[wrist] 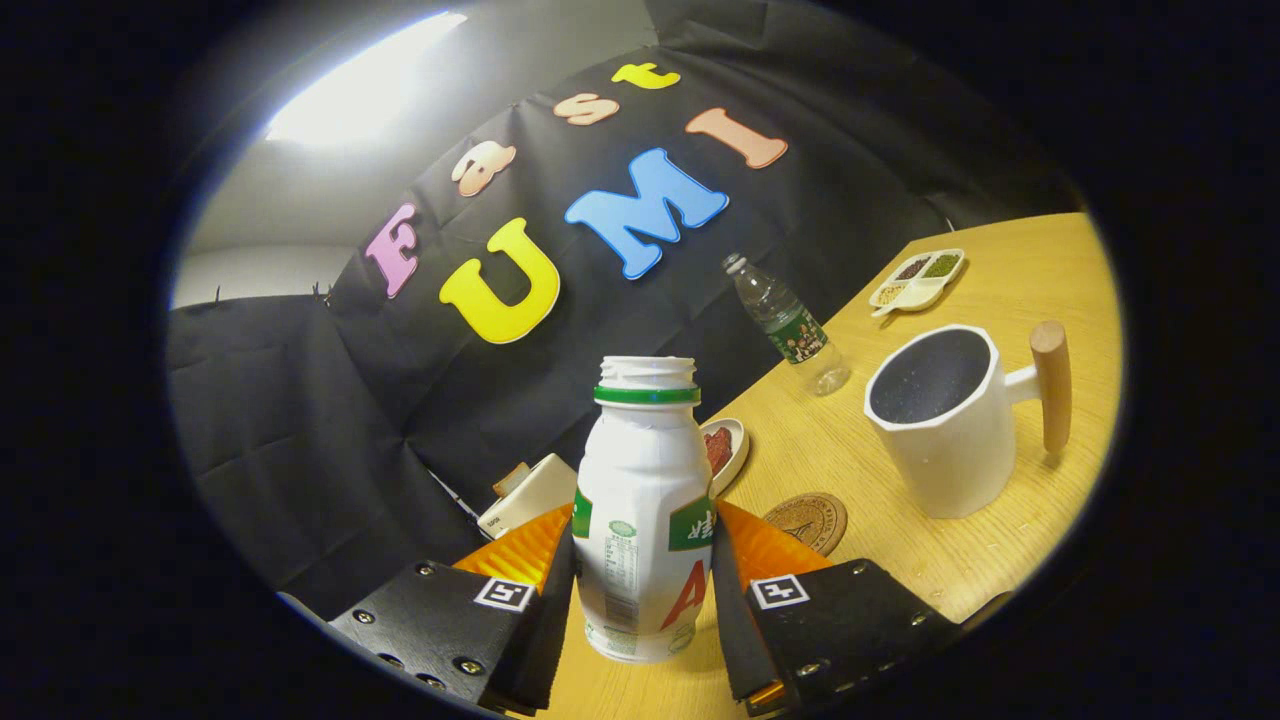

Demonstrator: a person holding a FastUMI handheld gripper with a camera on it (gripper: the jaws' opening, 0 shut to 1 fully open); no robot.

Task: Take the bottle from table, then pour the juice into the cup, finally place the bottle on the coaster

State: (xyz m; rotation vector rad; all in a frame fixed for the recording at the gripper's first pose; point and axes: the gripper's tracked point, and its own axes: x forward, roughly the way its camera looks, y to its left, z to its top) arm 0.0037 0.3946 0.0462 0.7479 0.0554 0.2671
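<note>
Your gripper [643,575] is clamped on the white bottle [643,510], uncapped, green-ringed neck, green-and-red label, held upright.

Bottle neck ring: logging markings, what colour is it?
Green, on the white bottle held between the fingers, gripper view.

Bottle [642,500]: glossy white plastic w/ paper-like label. Cup [945,425]: matt white, speckled dark inside, smooth wood handle. Table [1010,560]: pale wood grain, satin. Coaster [810,520]: looks like cork/wood, engraved. Far bottle [790,325]: clear plastic. Wall: matt creased cloth.
</note>
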